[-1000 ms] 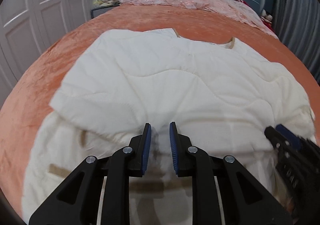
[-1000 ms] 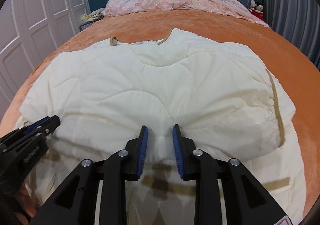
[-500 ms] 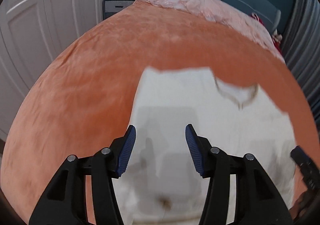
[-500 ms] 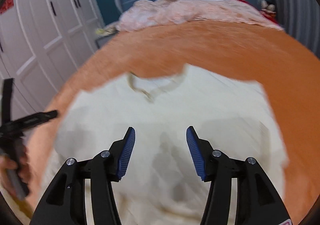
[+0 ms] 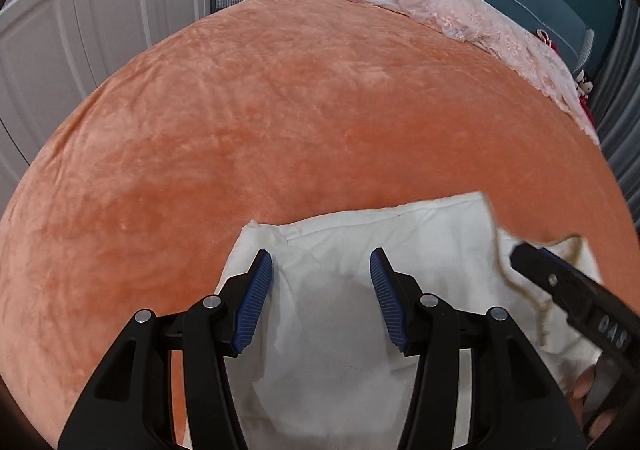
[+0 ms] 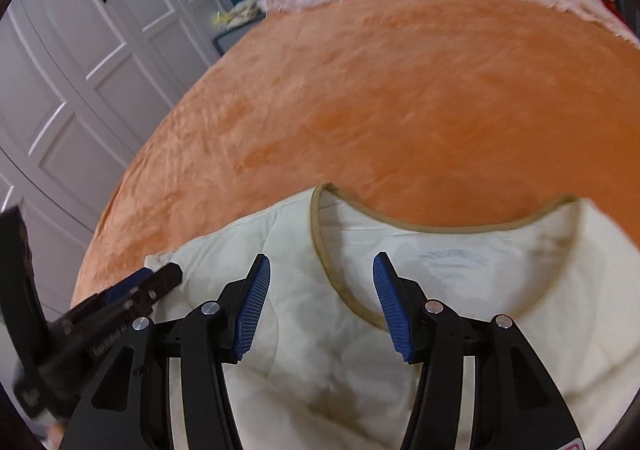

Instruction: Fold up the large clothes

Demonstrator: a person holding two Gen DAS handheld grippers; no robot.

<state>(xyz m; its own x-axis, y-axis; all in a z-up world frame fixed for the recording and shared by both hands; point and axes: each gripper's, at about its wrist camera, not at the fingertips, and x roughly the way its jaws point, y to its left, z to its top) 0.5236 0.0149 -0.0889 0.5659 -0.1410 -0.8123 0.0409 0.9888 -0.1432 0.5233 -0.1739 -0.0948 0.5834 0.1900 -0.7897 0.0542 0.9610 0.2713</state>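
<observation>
Both tongs are off the cloth now: left tongs and right tongs gape empty above the cream quilted garment, lying folded near the orange plush bed's near edge. Fold dropped; next fold awaits.

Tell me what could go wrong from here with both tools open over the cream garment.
1. Both the left tool and right tool are open and hold nothing, so the cream garment may relax out of its fold.
2. A careless regrasp near the tan-trimmed collar could pinch one layer only.
3. The orange bedspread looks plush; low pads might snag it.
</observation>
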